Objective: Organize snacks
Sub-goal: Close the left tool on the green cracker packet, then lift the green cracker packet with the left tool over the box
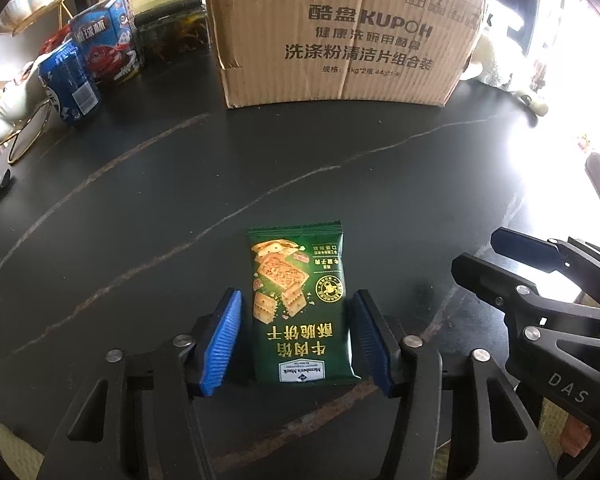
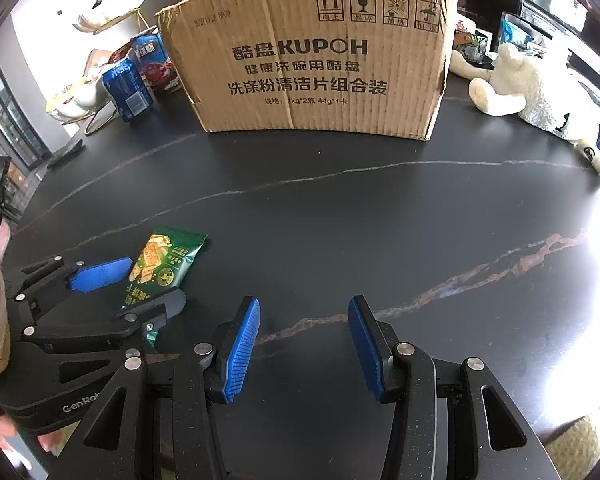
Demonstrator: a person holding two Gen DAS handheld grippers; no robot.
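Note:
A green cracker packet (image 1: pixel 298 304) lies flat on the black table (image 1: pixel 140 208). My left gripper (image 1: pixel 298 320) is open, with one blue pad on each side of the packet and small gaps between pads and packet. The packet also shows in the right wrist view (image 2: pixel 160 268), with the left gripper (image 2: pixel 138 284) around it. My right gripper (image 2: pixel 304 340) is open and empty over bare table, to the right of the packet; it also shows in the left wrist view (image 1: pixel 508 256). A brown cardboard box (image 1: pixel 340 32) stands at the far side.
Blue snack boxes (image 1: pixel 104 52) and a blue packet (image 1: pixel 70 80) stand left of the cardboard box, by white ornaments on gold wire stands (image 1: pixel 16 108). A white plush toy (image 2: pixel 536 92) lies right of the box. The table's front edge is just below the grippers.

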